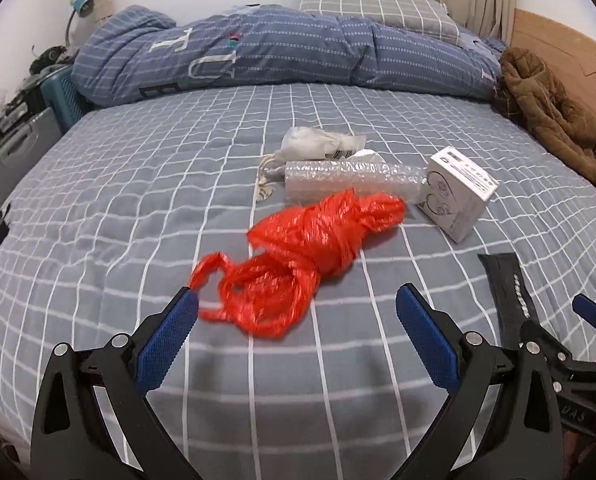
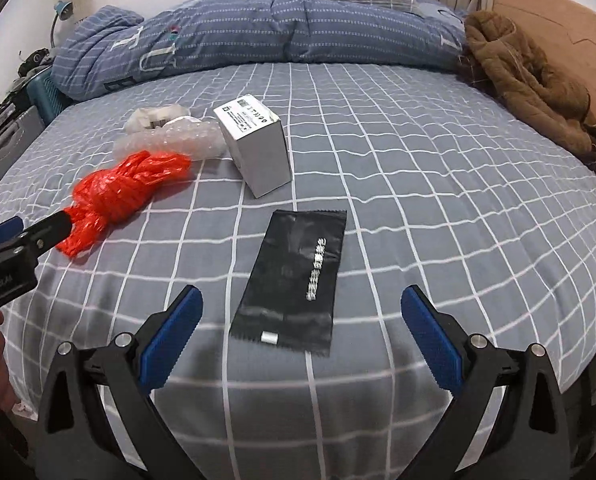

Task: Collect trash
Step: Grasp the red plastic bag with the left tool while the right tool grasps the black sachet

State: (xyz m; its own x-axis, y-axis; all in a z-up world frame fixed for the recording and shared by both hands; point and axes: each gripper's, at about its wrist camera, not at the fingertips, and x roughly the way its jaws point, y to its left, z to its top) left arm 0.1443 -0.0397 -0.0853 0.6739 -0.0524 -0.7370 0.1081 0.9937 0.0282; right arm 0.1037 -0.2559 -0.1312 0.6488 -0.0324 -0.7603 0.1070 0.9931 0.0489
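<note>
A knotted red plastic bag [image 1: 302,252] lies on the grey checked bed [image 1: 138,208]. My left gripper [image 1: 296,308] is open, its blue pads either side of the bag's near loops. Behind the bag lie a roll of bubble wrap [image 1: 350,180], a white cloth pouch [image 1: 314,144] and a small white box [image 1: 456,196]. In the right wrist view my right gripper [image 2: 302,308] is open, hovering over the near end of a flat black packet [image 2: 294,280]. The red bag [image 2: 118,196], white box [image 2: 258,144] and left gripper [image 2: 22,236] also show there.
A rolled blue quilt [image 1: 278,48] and a checked pillow [image 1: 374,4] lie at the far side of the bed. A brown coat [image 2: 530,84] is heaped on the right against a wooden headboard [image 2: 570,20]. Suitcases and clutter [image 1: 14,140] stand beside the bed's left edge.
</note>
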